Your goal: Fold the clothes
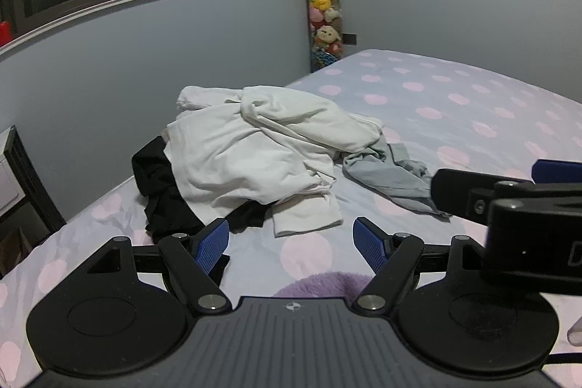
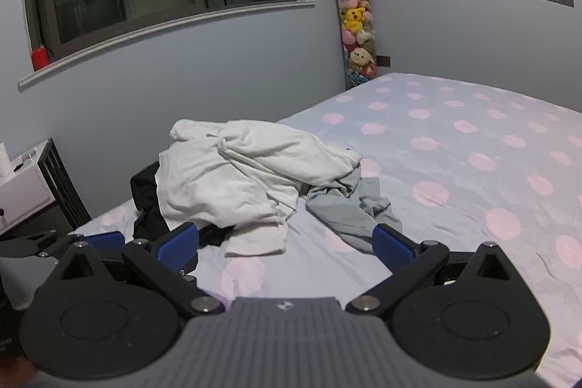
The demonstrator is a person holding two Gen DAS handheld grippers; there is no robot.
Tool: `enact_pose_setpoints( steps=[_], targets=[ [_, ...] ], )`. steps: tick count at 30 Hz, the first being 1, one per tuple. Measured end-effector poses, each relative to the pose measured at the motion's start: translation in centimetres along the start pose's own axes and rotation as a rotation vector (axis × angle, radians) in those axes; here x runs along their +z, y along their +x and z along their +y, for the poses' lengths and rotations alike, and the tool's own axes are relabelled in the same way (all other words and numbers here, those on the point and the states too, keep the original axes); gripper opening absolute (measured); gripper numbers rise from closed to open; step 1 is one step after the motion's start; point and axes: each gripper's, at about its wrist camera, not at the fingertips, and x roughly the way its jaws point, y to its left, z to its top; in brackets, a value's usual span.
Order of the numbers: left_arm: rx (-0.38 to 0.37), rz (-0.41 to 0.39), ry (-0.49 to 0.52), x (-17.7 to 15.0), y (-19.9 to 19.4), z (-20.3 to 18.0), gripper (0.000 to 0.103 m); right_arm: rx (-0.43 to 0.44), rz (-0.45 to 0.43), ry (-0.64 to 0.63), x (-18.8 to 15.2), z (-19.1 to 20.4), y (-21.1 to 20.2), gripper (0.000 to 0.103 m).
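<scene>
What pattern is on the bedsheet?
Pink polka dots on pale lavender bedsheet, clearest in the right wrist view.

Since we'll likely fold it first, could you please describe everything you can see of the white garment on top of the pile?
The white garment is a crumpled, unfolded piece of soft, matte fabric, knit by the look of it, heaped highest in the pile near the bed's left edge. A flat end, perhaps a sleeve or hem, spills forward onto the polka-dot sheet. It lies over black clothing on its left and overlaps a grey garment on its right. Neither gripper touches it.
</scene>
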Motion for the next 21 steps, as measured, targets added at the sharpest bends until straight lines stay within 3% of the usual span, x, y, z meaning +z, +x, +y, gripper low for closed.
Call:
enact_pose_setpoints(
  steps=[6,9,21],
  targets=[
    [-0.008,-0.007,-0.002,0.0,-0.1,0.0,0.075,0.031,-0.040,0.038,-0.5,-0.6,-0.6,0.102],
    [-0.013,-0.010,-0.004,0.0,-0.2,0.0,0.075,0.005,-0.024,0.007,-0.2,0.5,-0.5,0.102],
    [-0.026,-0.030,-0.020,0.2,-0.5,0.0,0.075,0.062,-0.046,0.090,0.3,-0.3,-0.7,0.102]
  ],
)
